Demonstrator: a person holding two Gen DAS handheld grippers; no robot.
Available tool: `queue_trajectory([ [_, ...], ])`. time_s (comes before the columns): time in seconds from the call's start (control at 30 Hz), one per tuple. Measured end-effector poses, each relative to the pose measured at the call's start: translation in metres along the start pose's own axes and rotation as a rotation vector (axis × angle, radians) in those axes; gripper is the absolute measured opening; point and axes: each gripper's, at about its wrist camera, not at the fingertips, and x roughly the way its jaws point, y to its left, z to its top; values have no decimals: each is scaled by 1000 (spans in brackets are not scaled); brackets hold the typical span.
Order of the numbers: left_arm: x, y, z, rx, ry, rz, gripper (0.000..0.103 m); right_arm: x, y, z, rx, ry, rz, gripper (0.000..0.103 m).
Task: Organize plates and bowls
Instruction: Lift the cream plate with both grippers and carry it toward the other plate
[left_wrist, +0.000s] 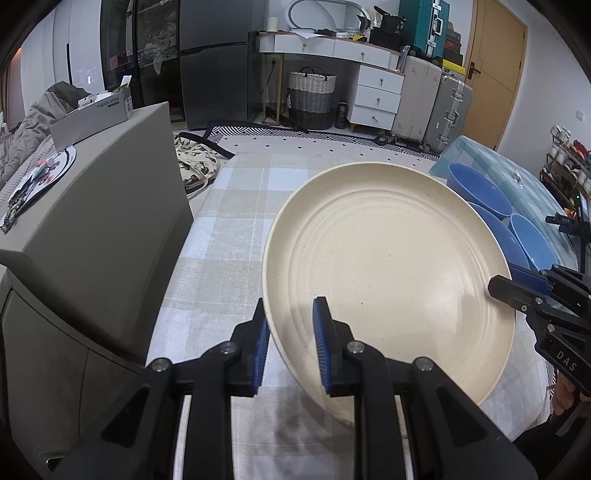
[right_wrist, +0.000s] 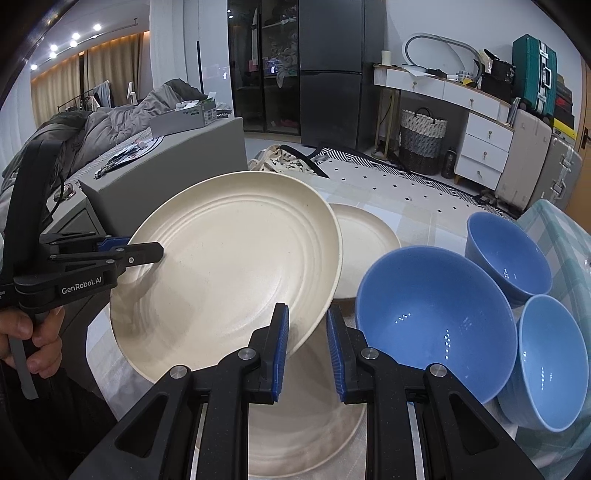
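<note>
**Cream plate carried between both grippers**

We hold one cream plate (right_wrist: 229, 266) off the table, tilted, with a gripper on each side of its rim. Our left gripper (left_wrist: 290, 347) is closed on the near left edge of the rim, one pad under it and one on the inner face. Our right gripper (right_wrist: 304, 347) is clamped on the near right edge in the same way. In the right wrist view, two more cream plates lie on the checked tablecloth (left_wrist: 221, 229): one (right_wrist: 369, 236) just beyond the lifted plate, and another (right_wrist: 306, 435) under our right gripper. Three blue bowls (right_wrist: 436, 321) sit together at the right, the large one nearest the plates and two smaller ones further right.

We judge this to be the plate-stacking step, with the plate in transit. It is not yet set on anything. The next move calls for levelling the plate, centring it over one of the resting plates, and lowering it until it seats. Both grippers should release together so the plate does not tip. The large bowl stands close to the right rim, so we need clearance there.
</note>
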Motion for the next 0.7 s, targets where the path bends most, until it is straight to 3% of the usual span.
queue_trajectory([
  [0.7, 21, -27, -21, 75, 86, 16, 21, 12, -4, -31, -11, 100, -37, 21],
])
